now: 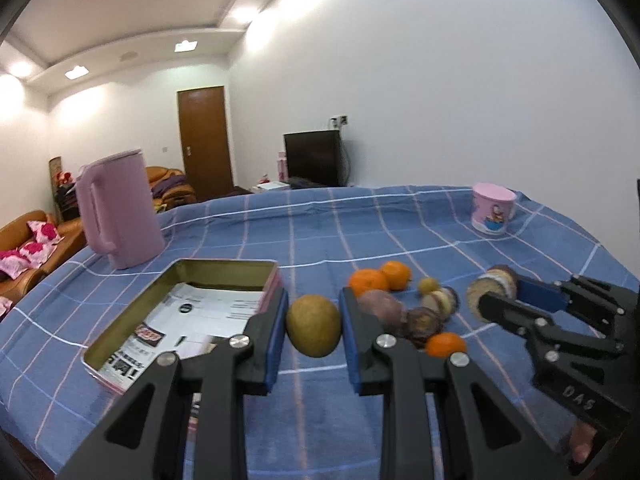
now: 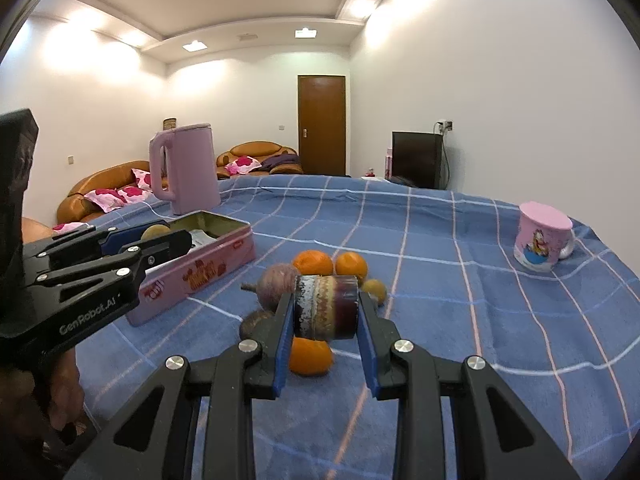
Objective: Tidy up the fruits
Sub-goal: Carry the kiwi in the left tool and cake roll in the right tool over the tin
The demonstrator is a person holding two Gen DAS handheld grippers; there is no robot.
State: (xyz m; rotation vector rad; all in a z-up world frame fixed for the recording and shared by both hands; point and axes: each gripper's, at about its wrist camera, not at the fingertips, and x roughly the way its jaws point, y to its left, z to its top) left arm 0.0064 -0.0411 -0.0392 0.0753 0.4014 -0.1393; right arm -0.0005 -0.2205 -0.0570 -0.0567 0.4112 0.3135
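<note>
Both grippers loaded, neither fruit delivered yet. Left gripper [image 1: 313, 326] fingers clenched on a round yellow-green fruit [image 1: 313, 326], lifted off the blue checked cloth on the worktop [image 1: 360, 232]. Just left of those fingers sits the open pink rectangular tin box [image 1: 256, 266]; in the right wrist view the fruit looks to be over the tin's near edge, not inside yet.

Right gripper [image 2: 325, 307] fingers clamped on a halved purple fruit with a whitish cut face [image 2: 325, 307], held above the pile.

Tin contents: printed paper sheets [image 1: 208, 312] lining the bottom, no fruit visible in it. So task reads as early: nothing sorted so far.

Still on the cloth, just beyond and below the right fingers: two orange tangerines [image 2: 330, 264] side by side, a third tangerine [image 2: 310, 356] under the fingers, a whole purple fruit [image 2: 276, 286] to the left, a small yellow-green fruit [image 2: 376, 290] to the right, more purple pieces partly hidden.

Other containers: tall pink lidded jug [image 1: 118, 208] beyond the tin, contents hidden; pink cartoon mug [image 2: 544, 238] well right of the right fingers, inside not visible.
</note>
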